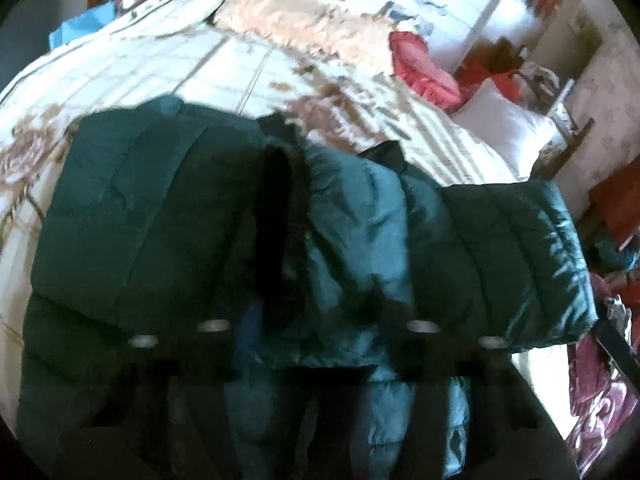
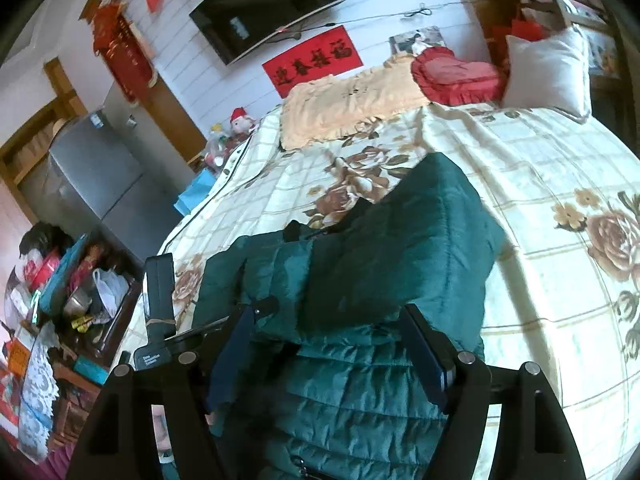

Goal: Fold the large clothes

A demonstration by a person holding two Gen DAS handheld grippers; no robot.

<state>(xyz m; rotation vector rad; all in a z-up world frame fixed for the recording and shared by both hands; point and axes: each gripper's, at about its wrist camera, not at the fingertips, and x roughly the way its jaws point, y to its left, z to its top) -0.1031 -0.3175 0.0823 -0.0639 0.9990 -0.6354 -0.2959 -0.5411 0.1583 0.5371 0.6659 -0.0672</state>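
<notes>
A dark green quilted jacket (image 2: 360,280) is being displayed across the lower centre of both views, lying partly folded on a floral bedspread (image 2: 540,184). The right gripper (image 2: 332,344) is being held open above it, nothing pinched. The left gripper (image 1: 316,344) is blurred and dark; its state cannot be told.

My left view is smeared with motion blur – my left claw (image 1: 316,332) is a dark ghost, and the white pillow (image 1: 504,136) is blown out by daylight. My right view is sharper and evenly bright – the bed (image 2: 540,168) bulges, and both views go black at the corners.
</notes>
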